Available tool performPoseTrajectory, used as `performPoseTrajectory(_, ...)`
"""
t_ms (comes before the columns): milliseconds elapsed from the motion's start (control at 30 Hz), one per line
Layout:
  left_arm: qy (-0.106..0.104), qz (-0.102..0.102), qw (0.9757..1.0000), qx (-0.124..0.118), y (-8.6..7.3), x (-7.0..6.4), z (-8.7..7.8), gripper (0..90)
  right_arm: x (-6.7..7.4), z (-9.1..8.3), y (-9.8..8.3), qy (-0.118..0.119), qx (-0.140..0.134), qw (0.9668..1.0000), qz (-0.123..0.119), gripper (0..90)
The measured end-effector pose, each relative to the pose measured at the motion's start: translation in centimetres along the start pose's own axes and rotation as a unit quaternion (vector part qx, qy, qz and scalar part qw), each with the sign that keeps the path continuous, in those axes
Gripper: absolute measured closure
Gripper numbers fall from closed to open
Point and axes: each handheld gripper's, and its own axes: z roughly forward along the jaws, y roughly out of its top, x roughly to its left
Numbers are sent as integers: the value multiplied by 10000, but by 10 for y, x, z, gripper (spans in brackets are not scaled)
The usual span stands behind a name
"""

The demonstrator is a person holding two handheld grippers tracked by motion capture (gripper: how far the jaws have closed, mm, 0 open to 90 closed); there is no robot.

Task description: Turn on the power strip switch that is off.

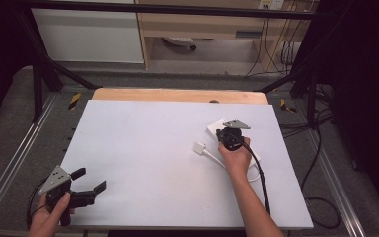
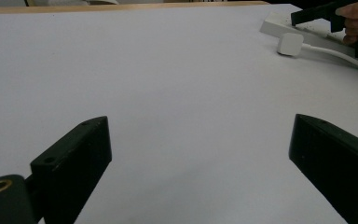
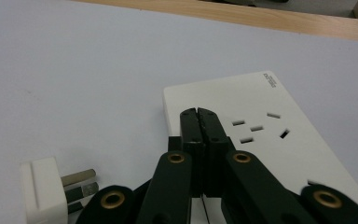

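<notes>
One white power strip point(image 3: 242, 135) flat on the pale table sheet point(image 1: 143, 158), directly under the tip of the right gripper point(image 3: 199, 113), sockets facing up and a set of slots just to the side of the black jaws. Jaws pressed fully together with nothing between them, lowered onto or just above the strip's top face near its end; contact not certain, but the posture reads as pinning the strip steady or pressing a switch rather than grasping. Just beside that gripper, on its near-left side, one white plug point(image 3: 44, 191) lying on its side, metal prongs pointing toward the strip, apart from it and not inserted, its white cable point(image 1: 212, 157) curving back beneath the person's right hand point(image 1: 237, 157). Likely laid so for an easy pick-up and push into a socket. Well apart from all of this, at the near left corner of the sheet, the left gripper point(image 1: 90, 180) held level in the left hand point(image 1: 49, 217), jaws spread wide around bare table, seemingly waiting. Beyond the sheet, a wooden table edge point(image 1: 177, 95) and dark frame rails.
</notes>
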Motion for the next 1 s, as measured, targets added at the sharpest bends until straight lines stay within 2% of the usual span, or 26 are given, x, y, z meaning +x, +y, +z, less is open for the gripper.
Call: performPoseTrajectory(1000,-27,20,10000,7,0,-1,1,57,-2,0,0,-37,39,10000,47,900)
